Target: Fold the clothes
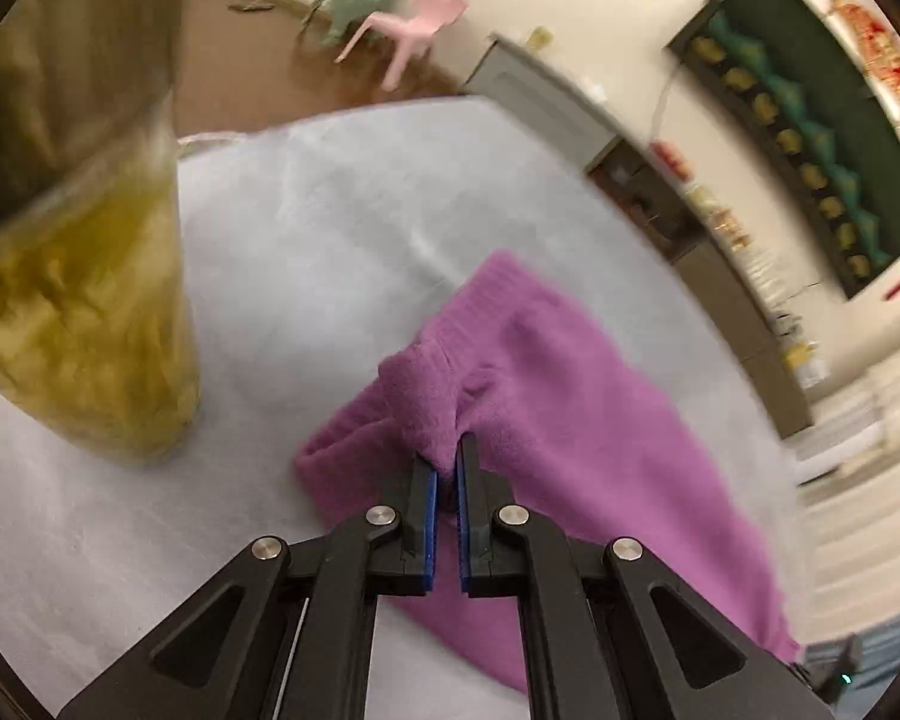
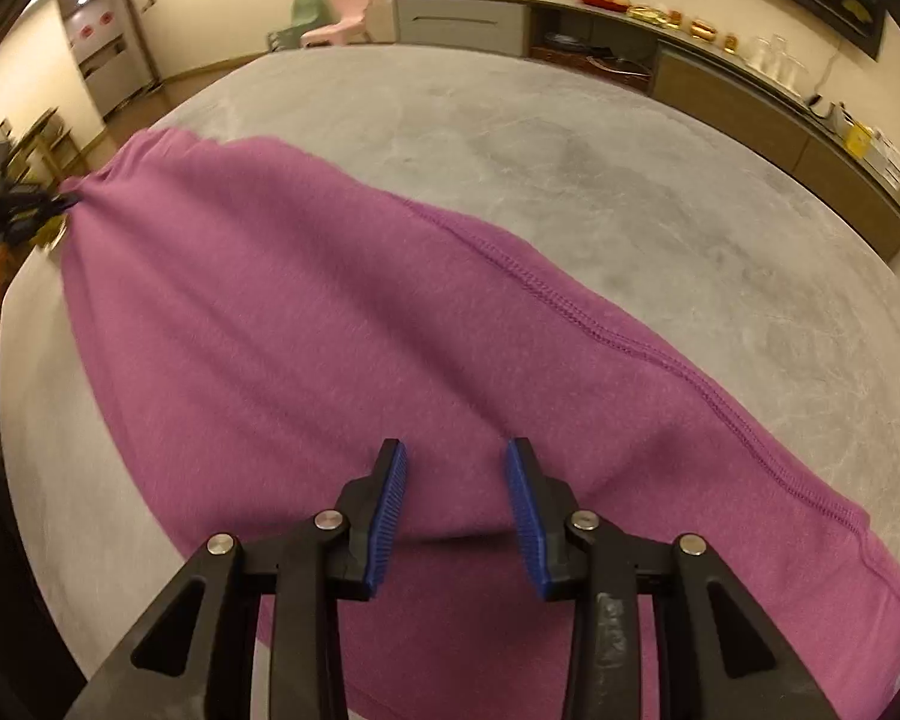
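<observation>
A purple knit garment [image 2: 342,324] lies spread over a grey table [image 2: 570,138], stretched in a long band from the left tongs [image 1: 446,459] across to the right tongs [image 2: 456,480]. A stitched seam [image 2: 600,330] runs down its length, on the far side of the right tongs.

The left tongs are clenched on a bunched fold of the purple fabric, the cloth rising in a small peak just ahead of their blue pads [image 1: 431,516]. A ribbed band [image 1: 450,324] of the garment sits just beyond that pinch. In the right wrist view these same tongs show as a dark shape at the garment's far left corner.

The right tongs stand released, jaws well apart, hovering just above the near end of the garment with purple cloth visible between the fingers [image 2: 390,504]; nothing is gripped.

To the left of the left tongs a yellow-green patterned cloth [image 1: 84,300] hangs or stands, blurred.

Beyond the table, ahead of both tongs, are a pink chair [image 2: 345,15] and a green chair [image 2: 297,21] side by side, a long low cabinet [image 2: 720,84] along the wall with small items on top, and a dark wall panel [image 1: 810,120] above it.
</observation>
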`<state>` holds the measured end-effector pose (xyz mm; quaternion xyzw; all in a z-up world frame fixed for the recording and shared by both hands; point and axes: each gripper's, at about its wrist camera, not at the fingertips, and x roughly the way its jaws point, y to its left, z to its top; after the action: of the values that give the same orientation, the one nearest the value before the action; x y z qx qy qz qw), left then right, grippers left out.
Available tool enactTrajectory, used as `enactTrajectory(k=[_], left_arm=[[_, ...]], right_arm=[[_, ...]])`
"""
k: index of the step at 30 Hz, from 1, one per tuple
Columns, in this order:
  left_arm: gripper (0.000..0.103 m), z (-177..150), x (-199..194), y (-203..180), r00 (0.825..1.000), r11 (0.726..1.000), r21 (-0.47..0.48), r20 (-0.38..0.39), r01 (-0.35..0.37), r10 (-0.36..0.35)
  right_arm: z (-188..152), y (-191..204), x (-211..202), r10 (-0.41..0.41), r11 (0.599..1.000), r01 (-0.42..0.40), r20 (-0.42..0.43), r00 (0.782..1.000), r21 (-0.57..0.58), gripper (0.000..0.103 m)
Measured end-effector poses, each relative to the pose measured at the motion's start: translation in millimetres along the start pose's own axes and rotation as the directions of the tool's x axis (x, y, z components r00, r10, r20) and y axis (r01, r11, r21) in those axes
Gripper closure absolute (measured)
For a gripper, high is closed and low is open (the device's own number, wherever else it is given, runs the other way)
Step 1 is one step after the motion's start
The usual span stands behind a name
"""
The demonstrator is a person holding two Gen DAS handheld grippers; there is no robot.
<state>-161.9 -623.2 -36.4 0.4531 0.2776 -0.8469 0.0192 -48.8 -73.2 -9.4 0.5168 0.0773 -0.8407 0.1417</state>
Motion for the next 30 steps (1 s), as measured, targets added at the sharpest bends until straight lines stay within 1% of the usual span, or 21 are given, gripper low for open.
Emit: enactTrajectory(k=[1, 2, 4, 6, 7, 8, 10, 11, 12, 13, 15, 16, 17, 19, 20, 22, 25, 27, 28, 29, 30], left_arm=[[0.1, -0.1, 1.1, -1.1, 1.0, 1.0, -0.001, -0.009, -0.012, 0.012], [0.099, -0.4, -4.0, -8.4, 1.0, 0.999, 0.029, -0.001, -0.017, 0.017], [0.095, -4.8, -17.1, -29.4, 0.998, 0.991, 0.125, 0.033, -0.053, 0.05], [0.092, -15.5, -28.9, -43.8, 0.984, 0.96, 0.219, 0.078, -0.173, 0.16], [0.087, -19.2, -33.3, -43.8, 0.982, 0.956, 0.226, 0.08, -0.186, 0.172], [0.086, -22.9, -37.6, -43.8, 0.98, 0.952, 0.234, 0.083, -0.198, 0.184], [0.083, -28.5, -48.3, -40.6, 0.978, 0.95, 0.238, 0.092, -0.203, 0.186], [0.077, -29.2, -54.8, -39.0, 0.977, 0.953, 0.226, 0.108, -0.204, 0.183], [0.072, -30.7, -63.2, -34.2, 0.978, 0.959, 0.208, 0.123, -0.192, 0.169], [0.069, -32.2, -70.1, -30.3, 0.979, 0.965, 0.192, 0.136, -0.178, 0.153], [0.069, -34.5, -72.7, -30.3, 0.985, 0.977, 0.174, 0.143, -0.125, 0.101], [0.069, -37.5, -70.1, -32.4, 0.989, 0.98, 0.18, 0.136, -0.084, 0.059], [0.068, -38.2, -65.7, -37.0, 0.994, 0.981, 0.191, 0.112, -0.02, -0.001], [0.067, -36.7, -44.5, -48.5, 0.995, 0.973, 0.211, 0.031, 0.088, -0.097], [0.067, -38.3, -30.4, -52.5, 0.993, 0.97, 0.214, -0.027, 0.118, -0.115], [0.067, -43.1, -6.3, -59.1, 0.985, 0.963, 0.227, -0.121, 0.146, -0.121], [0.067, -57.1, 8.7, -72.6, 0.981, 0.948, 0.3, -0.188, 0.109, -0.053], [0.067, -66.3, 11.6, -82.5, 0.98, 0.933, 0.35, -0.2, 0.087, -0.016], [0.067, -70.5, 9.2, -87.7, 0.981, 0.926, 0.368, -0.193, 0.09, -0.018], [0.067, -77.4, 4.9, -96.4, 0.981, 0.914, 0.389, -0.191, 0.114, -0.04], [0.067, -87.9, 1.0, -107.0, 0.977, 0.899, 0.41, -0.2, 0.152, -0.074]], right_arm=[[-1.4, 1.8, -1.1, 0.007, 1.0, -0.007, -0.014, 1.0, -0.017, 0.066], [-3.8, 3.6, -3.5, 0.017, 0.999, -0.018, -0.028, 0.999, -0.027, 0.066], [-10.4, 5.3, -9.1, 0.042, 0.999, -0.044, -0.049, 0.998, -0.029, 0.066], [-15.9, 6.4, -16.3, 0.056, 0.998, -0.058, -0.061, 0.997, -0.027, 0.065], [-16.1, 11.1, -22.9, 0.041, 0.999, -0.042, -0.045, 0.998, -0.034, 0.065], [-16.1, 16.7, -29.9, 0.023, 0.999, -0.024, -0.025, 0.999, -0.043, 0.064], [-9.0, 35.6, -42.8, 0.065, 0.996, -0.062, 0.049, 0.997, -0.071, 0.052], [-4.8, 46.9, -48.5, 0.095, 0.992, -0.088, 0.08, 0.992, -0.09, 0.044], [0.9, 59.5, -51.5, 0.128, 0.986, -0.116, 0.101, 0.987, -0.118, 0.04], [7.6, 71.9, -47.2, 0.15, 0.98, -0.133, 0.104, 0.983, -0.151, 0.039], [21.2, 96.4, -35.6, 0.186, 0.963, -0.161, 0.103, 0.977, -0.218, 0.039], [25.8, 101.7, -25.0, 0.19, 0.96, -0.167, 0.082, 0.978, -0.223, 0.039], [28.1, 102.9, -16.2, 0.194, 0.96, -0.178, 0.056, 0.979, -0.214, 0.039], [28.4, 103.3, -2.0, 0.217, 0.958, -0.216, -0.015, 0.976, -0.191, 0.054], [23.1, 107.0, -2.5, 0.226, 0.952, -0.228, -0.034, 0.973, -0.203, 0.06], [4.8, 116.9, -13.7, 0.257, 0.936, -0.265, -0.063, 0.964, -0.23, 0.06], [-26.9, 122.1, -24.5, 0.27, 0.924, -0.289, -0.109, 0.957, -0.251, 0.06], [-25.9, 112.4, -34.1, 0.297, 0.927, -0.309, -0.088, 0.951, -0.211, 0.06], [-24.4, 107.1, -39.2, 0.312, 0.928, -0.32, -0.073, 0.947, -0.189, 0.06], [-22.8, 101.8, -44.2, 0.327, 0.928, -0.332, -0.058, 0.943, -0.167, 0.06], [-12.1, 96.3, -52.0, 0.341, 0.931, -0.339, -0.013, 0.94, -0.137, 0.06]])
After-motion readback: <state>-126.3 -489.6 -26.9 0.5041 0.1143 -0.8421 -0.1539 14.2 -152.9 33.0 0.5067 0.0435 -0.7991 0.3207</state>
